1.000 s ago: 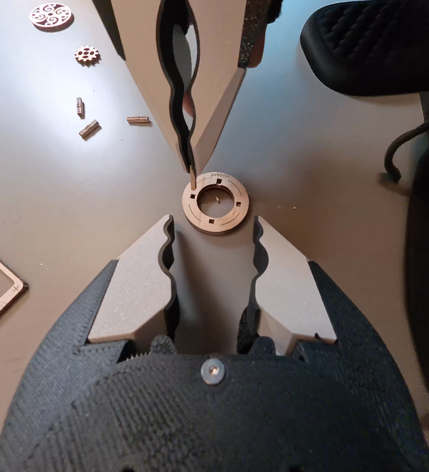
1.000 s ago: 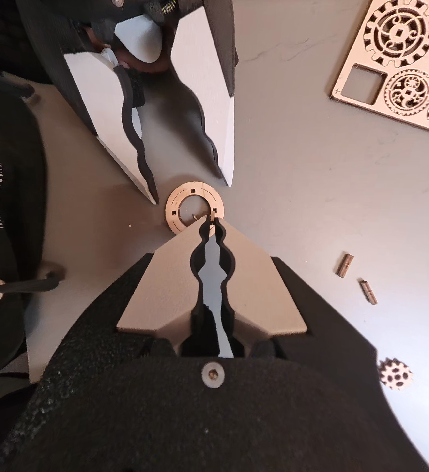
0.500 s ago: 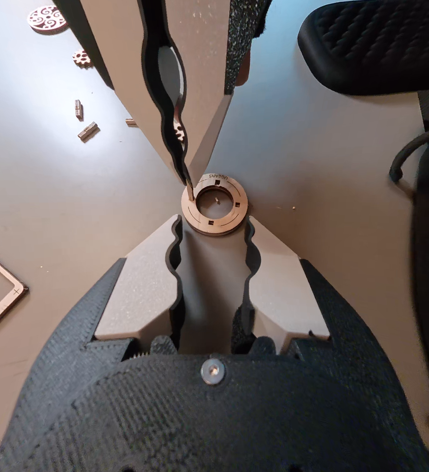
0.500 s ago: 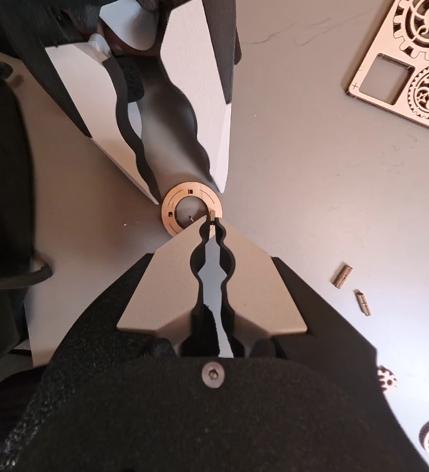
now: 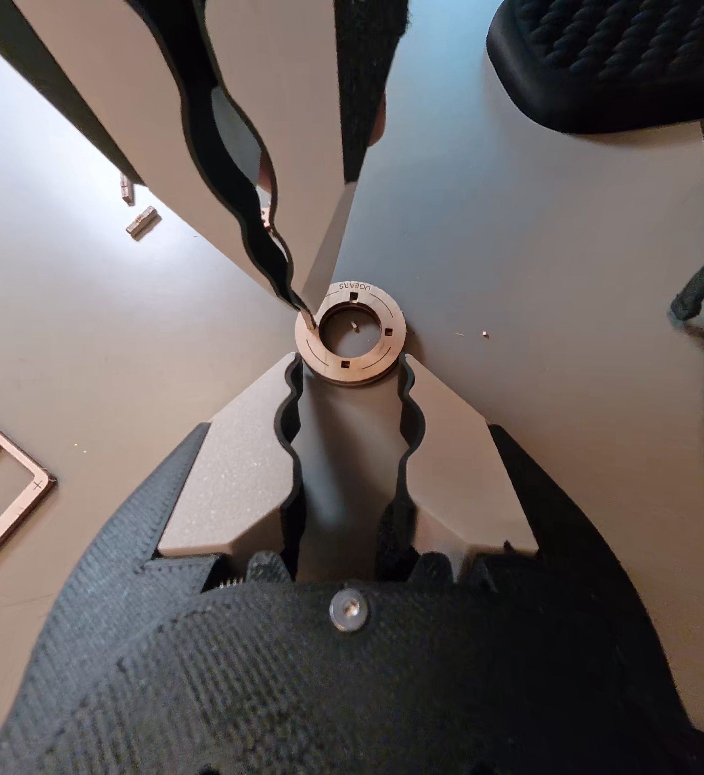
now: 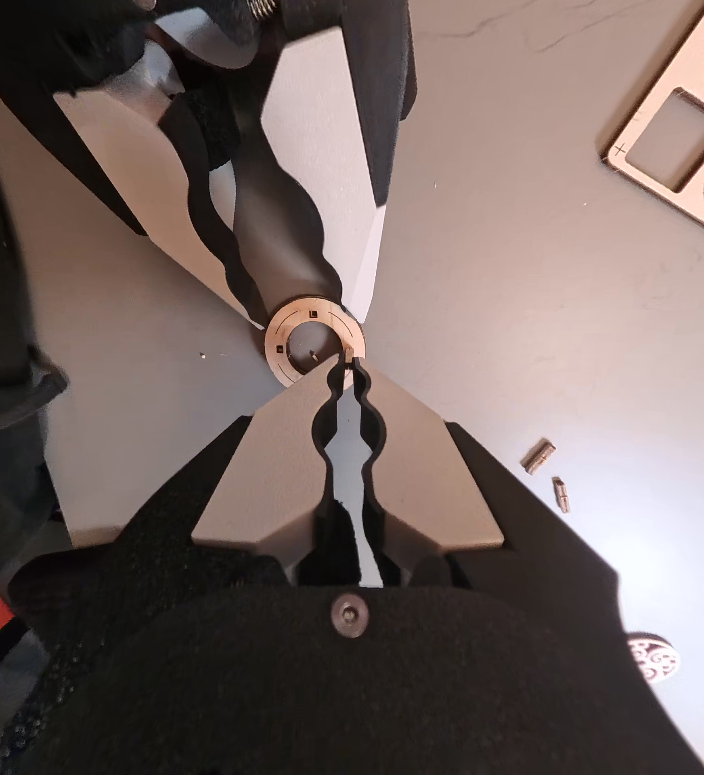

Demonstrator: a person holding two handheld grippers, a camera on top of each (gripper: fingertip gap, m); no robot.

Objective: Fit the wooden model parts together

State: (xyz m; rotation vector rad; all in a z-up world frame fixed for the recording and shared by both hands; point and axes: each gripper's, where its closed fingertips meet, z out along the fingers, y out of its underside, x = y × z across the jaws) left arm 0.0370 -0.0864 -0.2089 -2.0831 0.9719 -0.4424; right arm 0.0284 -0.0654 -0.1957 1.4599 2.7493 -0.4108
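1. Wooden ring point(image 5: 350, 332) lay flat on the grey tabletop point(image 5: 90, 335), between the two grippers, which faced each other across it.
2. Left gripper point(image 5: 350, 362): fingers point(image 5: 241, 474) spread, tips just beside the ring's near edge on either side; whether they touched it could not be told.
3. Right gripper point(image 6: 347, 361): fingers point(image 6: 283, 457) clenched on a small wooden peg point(image 6: 348, 351), held upright at a square slot on the ring's face.
4. Three other square slots in the ring showed bare.
5. Two loose pegs point(image 6: 539, 456) lay on the tabletop well apart from the ring; a patterned disc point(image 6: 652, 667) lay farther off.
6. Laser-cut parts sheet point(image 6: 656, 138) sat at the tabletop edge of the right wrist view.
7. Small wood crumbs point(image 5: 484, 334) lay near the ring.
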